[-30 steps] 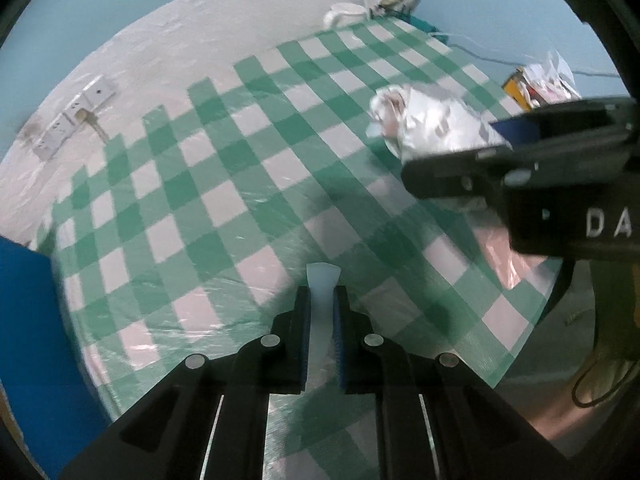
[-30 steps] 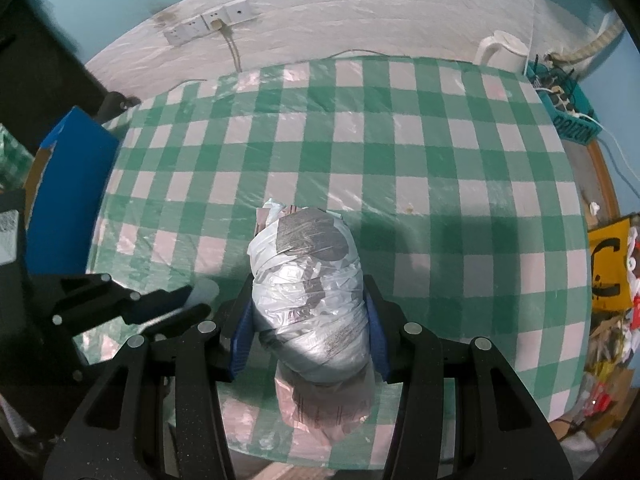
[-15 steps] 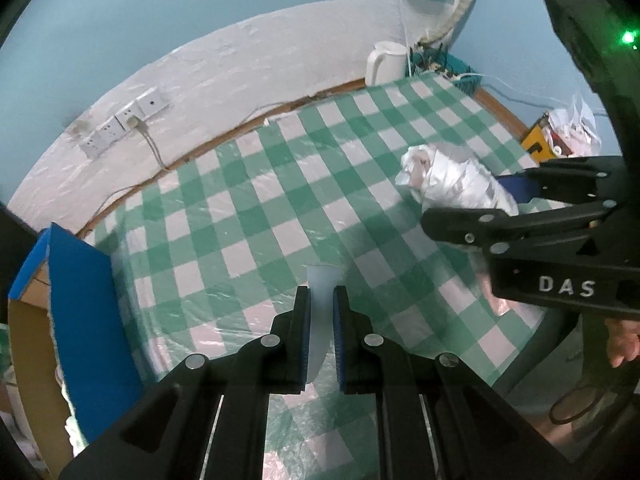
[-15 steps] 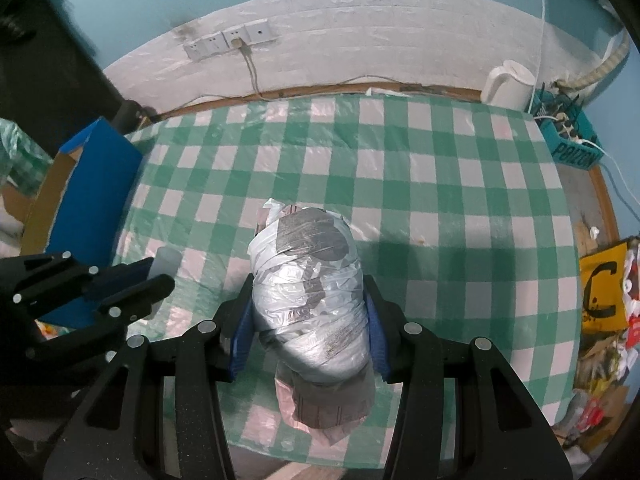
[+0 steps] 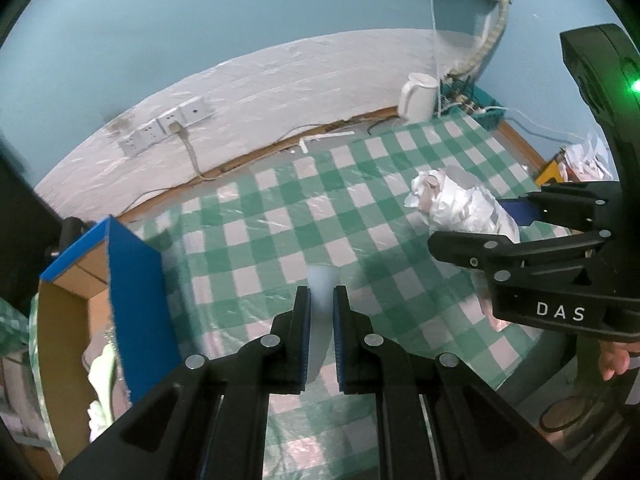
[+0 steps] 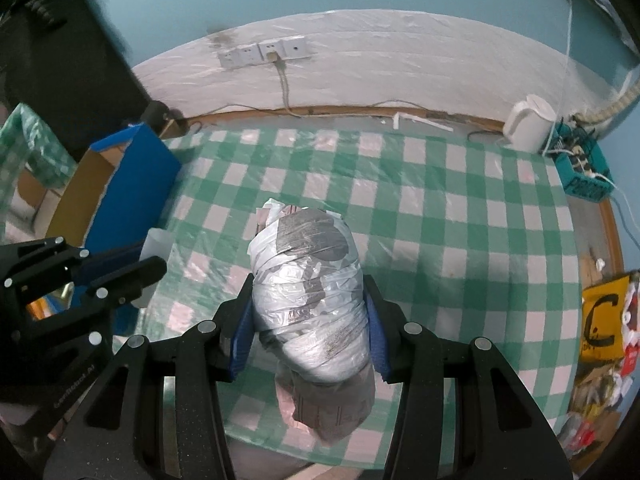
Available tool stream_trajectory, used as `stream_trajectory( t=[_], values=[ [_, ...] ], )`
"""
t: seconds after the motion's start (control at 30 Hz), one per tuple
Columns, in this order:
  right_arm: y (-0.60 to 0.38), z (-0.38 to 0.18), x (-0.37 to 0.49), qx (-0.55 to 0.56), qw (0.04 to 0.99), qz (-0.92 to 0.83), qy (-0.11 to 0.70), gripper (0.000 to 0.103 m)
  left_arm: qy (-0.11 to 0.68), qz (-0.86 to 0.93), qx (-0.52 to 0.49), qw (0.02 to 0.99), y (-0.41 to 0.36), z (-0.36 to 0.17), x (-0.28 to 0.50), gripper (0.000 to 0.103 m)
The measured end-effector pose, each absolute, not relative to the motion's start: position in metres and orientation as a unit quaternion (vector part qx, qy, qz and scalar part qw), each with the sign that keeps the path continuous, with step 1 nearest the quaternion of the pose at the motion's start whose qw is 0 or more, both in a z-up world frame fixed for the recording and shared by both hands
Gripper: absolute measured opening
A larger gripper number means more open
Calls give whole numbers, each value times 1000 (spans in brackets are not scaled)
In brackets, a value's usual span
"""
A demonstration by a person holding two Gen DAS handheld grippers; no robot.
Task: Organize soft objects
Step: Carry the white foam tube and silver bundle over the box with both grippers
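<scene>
Right tongs: clenched on plastic-wrapped bundle, blue pads pressed against both its flanks. Bundle upright between the fingers, white film over grey patches, pinkish end hanging below the pads; held above the near part of the tabletop, contact with the checked cloth not determinable. Same bundle visible from the left wrist view, with the right tongs around it.

Left tongs: closed on a thin translucent white piece, its tip protruding just past the fingertips. Material soft-looking, blurred; exact identity not determinable. Held above the tabletop, left of the bundle. From the right wrist view, left tongs left of the bundle, near the blue cardboard box.

Blue cardboard box at the left edge of the tabletop, open, pale soft items inside. White kettle past the far right corner of the tabletop. Wall sockets beyond the far edge, one plug inserted.
</scene>
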State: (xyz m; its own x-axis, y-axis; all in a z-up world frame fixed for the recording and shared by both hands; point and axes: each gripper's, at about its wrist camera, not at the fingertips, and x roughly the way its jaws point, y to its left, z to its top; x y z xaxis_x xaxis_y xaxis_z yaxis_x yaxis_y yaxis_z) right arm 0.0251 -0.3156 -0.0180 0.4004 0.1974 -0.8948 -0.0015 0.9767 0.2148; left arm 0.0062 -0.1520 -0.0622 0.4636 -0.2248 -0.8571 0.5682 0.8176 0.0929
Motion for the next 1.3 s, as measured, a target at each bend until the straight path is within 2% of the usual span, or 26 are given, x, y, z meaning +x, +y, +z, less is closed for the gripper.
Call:
stream_trajectory(
  t=[0.73,1.3],
  values=[
    [-210,14,56,39,837,141,528,48,449,-151,126,872,-51,-35,28,10],
    [-124,24,78,4,823,200,531,48,458,-76,91,881,33,-38,34,10]
  ],
)
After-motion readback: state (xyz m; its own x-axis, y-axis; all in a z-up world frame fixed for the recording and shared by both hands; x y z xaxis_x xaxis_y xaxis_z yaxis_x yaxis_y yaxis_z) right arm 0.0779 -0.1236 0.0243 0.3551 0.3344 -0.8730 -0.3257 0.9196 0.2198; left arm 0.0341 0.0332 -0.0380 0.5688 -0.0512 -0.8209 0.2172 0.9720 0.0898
